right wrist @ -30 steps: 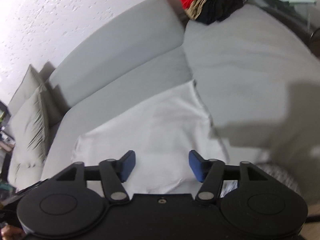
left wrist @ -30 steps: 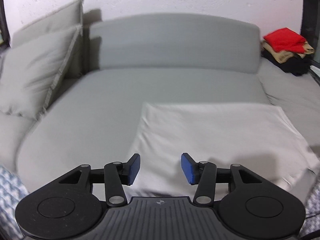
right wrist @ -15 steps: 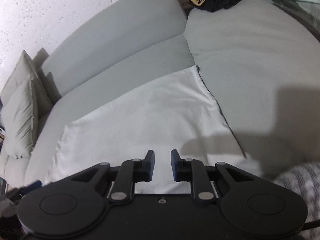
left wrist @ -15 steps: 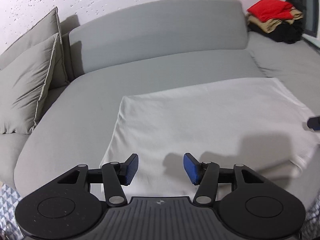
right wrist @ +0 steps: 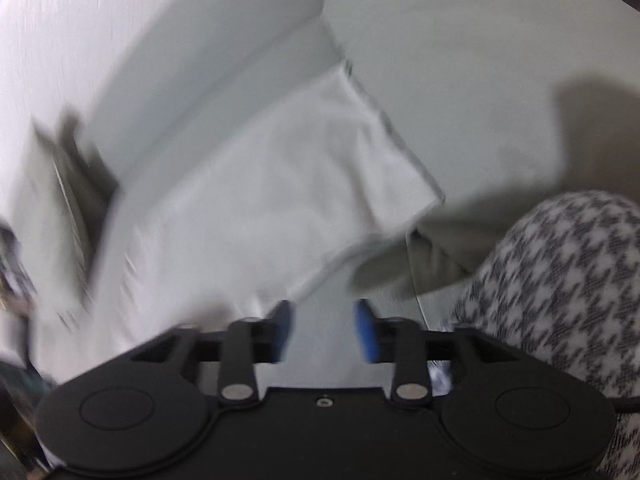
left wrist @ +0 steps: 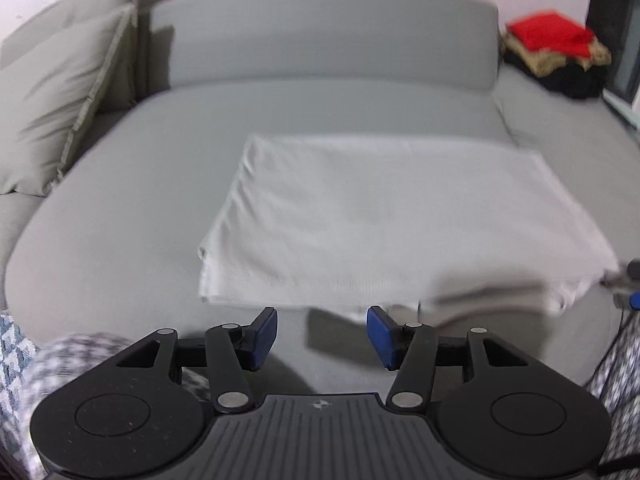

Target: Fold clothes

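A white garment (left wrist: 384, 220) lies folded flat on the grey sofa seat (left wrist: 132, 184). It also shows in the right wrist view (right wrist: 248, 208), blurred. My left gripper (left wrist: 322, 334) is open and empty, just in front of the garment's near edge. My right gripper (right wrist: 324, 330) is open and empty, over the seat at the garment's near right corner. Part of the right gripper (left wrist: 628, 292) shows at the right edge of the left wrist view, beside the garment's corner.
Two grey cushions (left wrist: 56, 92) lean at the sofa's left end. A pile of red, tan and black clothes (left wrist: 556, 52) sits at the far right. The person's houndstooth-patterned leg (right wrist: 560, 280) is close on the right.
Both grippers have pulled back toward the sofa's front edge. The right gripper's jaws, nearly closed half a second ago, have opened. The garment's near right edge now looks rumpled.
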